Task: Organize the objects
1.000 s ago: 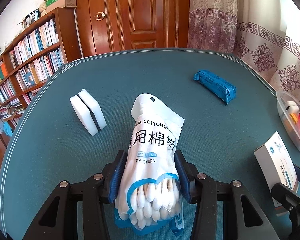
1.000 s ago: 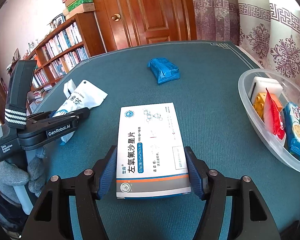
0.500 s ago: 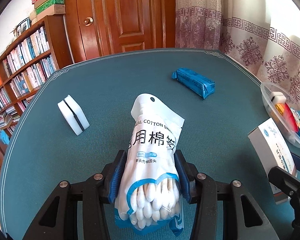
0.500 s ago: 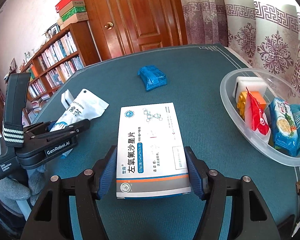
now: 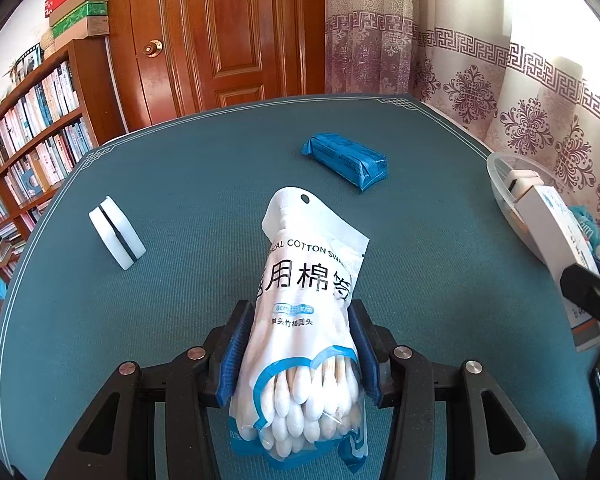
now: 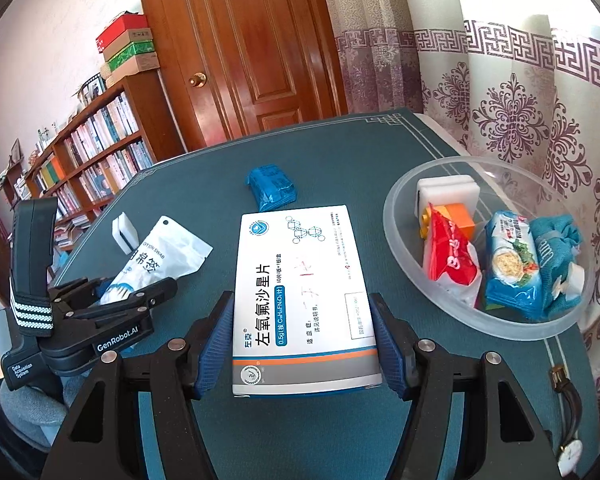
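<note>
Our left gripper [image 5: 300, 356] grasps the bag of cotton swabs [image 5: 306, 316]; our right gripper [image 6: 304, 340] grasps the white medicine box [image 6: 300, 292] beside the bowl [image 6: 396, 216].

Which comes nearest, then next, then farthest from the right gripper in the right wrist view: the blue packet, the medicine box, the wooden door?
1. Medicine box: clamped between the fingers of the right gripper.
2. Blue packet: lying on the green table just beyond the box's far end.
3. Wooden door: behind the table's far edge.
</note>
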Tool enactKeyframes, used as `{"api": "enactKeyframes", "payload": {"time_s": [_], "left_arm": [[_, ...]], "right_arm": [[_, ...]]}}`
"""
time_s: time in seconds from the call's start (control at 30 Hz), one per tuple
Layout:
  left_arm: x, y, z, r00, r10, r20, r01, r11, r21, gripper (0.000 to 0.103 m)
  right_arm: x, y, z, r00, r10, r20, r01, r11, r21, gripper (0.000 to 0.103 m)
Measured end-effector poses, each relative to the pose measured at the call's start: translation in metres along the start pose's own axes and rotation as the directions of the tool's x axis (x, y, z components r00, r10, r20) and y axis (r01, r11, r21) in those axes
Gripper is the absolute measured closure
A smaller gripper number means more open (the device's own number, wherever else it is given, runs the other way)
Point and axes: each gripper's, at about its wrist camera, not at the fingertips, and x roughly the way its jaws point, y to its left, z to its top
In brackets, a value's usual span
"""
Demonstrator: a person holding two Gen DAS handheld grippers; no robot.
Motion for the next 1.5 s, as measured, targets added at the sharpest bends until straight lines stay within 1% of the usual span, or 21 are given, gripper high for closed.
{"api": "enactKeyframes", "payload": {"time_s": [0.2, 0.4, 0.53, 0.67, 0.77, 0.9, 1.1, 1.23, 1.37, 1.5], "left_arm": [[-0.001, -0.007, 0.0, 1.0, -0.011, -0.001, 0.011, 1.0, 0.009, 0.052], [-0.001, -0.015, 0.0, 1.0, -0.021, -0.004, 0.022, 1.0, 0.022, 0.052], [-0.001, -0.018, 0.001, 1.0, -0.024, -0.007, 0.024, 0.999, 0.028, 0.052], [0.001, -0.02, 0.001, 1.0, -0.027, -0.013, 0.027, 0.999, 0.03, 0.052], [0.003, -0.021, 0.0, 0.999, -0.028, -0.018, 0.029, 0.999, 0.033, 0.052], [0.006, -0.021, -0.001, 0.999, -0.028, -0.024, 0.029, 0.999, 0.033, 0.052], [0.008, -0.02, -0.001, 0.999, -0.031, -0.03, 0.032, 0.999, 0.027, 0.052], [0.008, -0.02, -0.001, 0.999, -0.038, -0.033, 0.039, 0.999, 0.025, 0.052], [0.006, -0.022, 0.0, 0.999, -0.044, -0.03, 0.045, 0.999, 0.029, 0.052], [0.003, -0.027, 0.002, 0.998, -0.056, -0.027, 0.057, 0.998, 0.035, 0.052]], "right_arm": [[-0.011, -0.03, 0.017, 0.995, -0.081, 0.05, 0.08, 0.996, 0.034, 0.037], [-0.008, -0.063, 0.034, 0.981, -0.18, 0.069, 0.176, 0.982, 0.065, 0.037], [0.002, -0.089, 0.045, 0.965, -0.254, 0.061, 0.248, 0.964, 0.092, 0.037], [0.015, -0.112, 0.053, 0.946, -0.324, 0.032, 0.318, 0.941, 0.116, 0.037], [0.025, -0.127, 0.059, 0.934, -0.356, 0.006, 0.353, 0.926, 0.134, 0.038], [0.036, -0.138, 0.067, 0.924, -0.382, -0.016, 0.38, 0.915, 0.131, 0.039], [0.05, -0.144, 0.068, 0.908, -0.416, -0.046, 0.419, 0.902, 0.109, 0.039], [0.057, -0.15, 0.068, 0.905, -0.42, -0.069, 0.425, 0.898, 0.112, 0.039], [0.049, -0.146, 0.066, 0.911, -0.41, -0.052, 0.413, 0.903, 0.118, 0.038], [0.032, -0.132, 0.06, 0.909, -0.417, -0.001, 0.415, 0.904, 0.102, 0.037]]}}
